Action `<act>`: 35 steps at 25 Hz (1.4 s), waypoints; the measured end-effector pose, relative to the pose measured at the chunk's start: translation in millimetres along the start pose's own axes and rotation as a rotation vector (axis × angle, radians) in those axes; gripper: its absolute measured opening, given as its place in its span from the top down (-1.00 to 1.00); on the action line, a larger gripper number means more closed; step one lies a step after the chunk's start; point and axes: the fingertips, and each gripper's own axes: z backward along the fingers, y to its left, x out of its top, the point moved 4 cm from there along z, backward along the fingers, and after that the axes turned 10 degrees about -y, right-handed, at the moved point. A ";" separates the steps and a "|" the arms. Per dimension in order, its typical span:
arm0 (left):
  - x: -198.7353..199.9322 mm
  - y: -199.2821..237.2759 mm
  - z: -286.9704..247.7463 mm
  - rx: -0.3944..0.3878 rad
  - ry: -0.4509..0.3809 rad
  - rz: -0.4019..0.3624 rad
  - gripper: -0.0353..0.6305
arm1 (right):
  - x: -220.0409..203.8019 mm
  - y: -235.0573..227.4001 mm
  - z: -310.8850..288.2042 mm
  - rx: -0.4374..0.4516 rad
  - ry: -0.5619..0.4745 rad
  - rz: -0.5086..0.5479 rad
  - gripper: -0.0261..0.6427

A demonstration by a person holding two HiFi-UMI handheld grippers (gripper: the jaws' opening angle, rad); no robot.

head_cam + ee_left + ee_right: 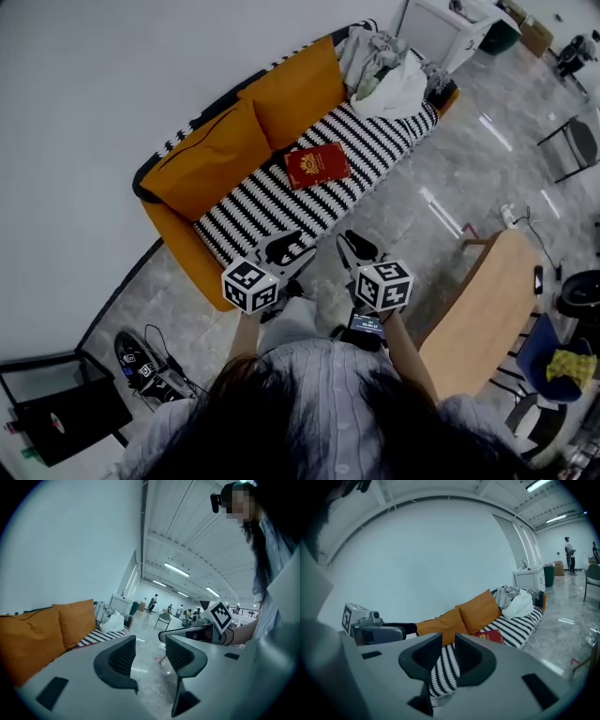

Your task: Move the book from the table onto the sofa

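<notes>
The red book (317, 166) lies flat on the black-and-white striped seat of the sofa (262, 211), in front of the orange cushions; in the right gripper view the book (490, 636) shows just beyond the jaws. My left gripper (286, 248) hangs above the floor at the sofa's near edge, open, nothing between its jaws (150, 651). My right gripper (359, 246) is beside it, away from the book. Its jaws (448, 651) stand a narrow gap apart, and only the sofa seat shows through the gap.
Two orange cushions (211, 159) line the sofa's back, and a heap of clothes and bags (389, 70) fills its far end. A wooden table (487, 300) stands at my right. Cables and devices (150, 366) and a black case (56, 412) lie on the floor at left.
</notes>
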 end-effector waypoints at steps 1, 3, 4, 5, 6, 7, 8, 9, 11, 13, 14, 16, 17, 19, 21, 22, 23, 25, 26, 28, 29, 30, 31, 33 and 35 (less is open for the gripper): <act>-2.7 -8.4 0.8 0.011 -0.002 -0.002 0.27 | -1.9 -1.2 9.3 0.006 0.001 0.004 0.65; -9.1 -26.2 2.6 0.031 -0.005 -0.007 0.27 | -6.1 -3.9 28.2 0.016 0.002 0.011 0.65; -12.7 -35.5 3.7 0.039 -0.007 -0.007 0.27 | -8.2 -5.2 38.0 0.021 0.000 0.013 0.65; -16.3 -45.1 4.7 0.045 -0.009 -0.005 0.27 | -10.2 -6.2 47.7 0.026 -0.003 0.015 0.65; -19.9 -55.0 5.7 0.050 -0.012 -0.003 0.27 | -12.2 -7.0 57.4 0.032 -0.006 0.017 0.65; -23.6 -64.9 7.0 0.055 -0.015 0.000 0.27 | -14.5 -7.5 66.6 0.039 -0.007 0.019 0.65; -27.3 -74.6 8.4 0.060 -0.018 0.003 0.27 | -17.3 -7.7 75.1 0.046 -0.007 0.023 0.65; -31.0 -83.8 9.9 0.066 -0.021 0.005 0.27 | -20.3 -7.8 82.7 0.054 -0.006 0.028 0.65; -37.5 -100.6 12.9 0.074 -0.027 0.009 0.27 | -26.1 -7.0 96.1 0.066 -0.003 0.037 0.65; -42.4 -114.9 16.5 0.079 -0.029 0.009 0.27 | -29.5 -4.3 108.0 0.076 -0.003 0.044 0.65; -44.3 -120.9 18.5 0.082 -0.030 0.006 0.27 | -30.3 -2.6 113.4 0.080 -0.005 0.047 0.65; -48.0 -131.1 22.7 0.091 -0.033 -0.002 0.27 | -32.0 0.5 123.7 0.089 -0.008 0.055 0.65; -49.7 -135.4 24.7 0.097 -0.037 -0.004 0.27 | -33.1 1.5 128.4 0.093 -0.010 0.059 0.65; -52.1 -142.5 27.7 0.106 -0.048 -0.006 0.27 | -34.9 2.5 136.8 0.096 -0.012 0.065 0.65; -54.3 -148.6 30.0 0.110 -0.055 -0.006 0.27 | -37.5 3.4 144.1 0.098 -0.010 0.069 0.67; -56.1 -151.2 31.1 0.110 -0.056 -0.006 0.27 | -39.6 4.0 147.4 0.099 -0.007 0.073 0.67; -58.0 -153.5 32.1 0.111 -0.056 -0.007 0.27 | -42.0 4.6 150.3 0.099 -0.004 0.076 0.67; -61.4 -157.2 33.9 0.111 -0.056 -0.006 0.27 | -46.1 5.8 155.0 0.100 0.003 0.081 0.68; -62.3 -158.7 34.5 0.110 -0.057 -0.006 0.27 | -47.6 6.4 156.8 0.100 0.005 0.082 0.68; -63.1 -161.4 34.9 0.108 -0.059 -0.006 0.27 | -49.3 7.1 159.4 0.101 0.007 0.085 0.69; -63.1 -162.4 34.7 0.107 -0.059 -0.008 0.27 | -49.6 7.1 160.0 0.102 0.008 0.087 0.69; -63.1 -163.2 34.1 0.106 -0.059 -0.009 0.27 | -49.6 6.8 160.2 0.103 0.009 0.090 0.69; -63.0 -163.9 33.5 0.105 -0.059 -0.010 0.27 | -49.3 6.5 160.2 0.104 0.009 0.091 0.69; -62.3 -165.1 33.1 0.105 -0.060 -0.012 0.27 | -48.6 6.5 160.2 0.107 0.009 0.091 0.69; -61.4 -165.1 33.9 0.109 -0.061 -0.013 0.27 | -48.2 7.2 159.8 0.111 0.011 0.092 0.69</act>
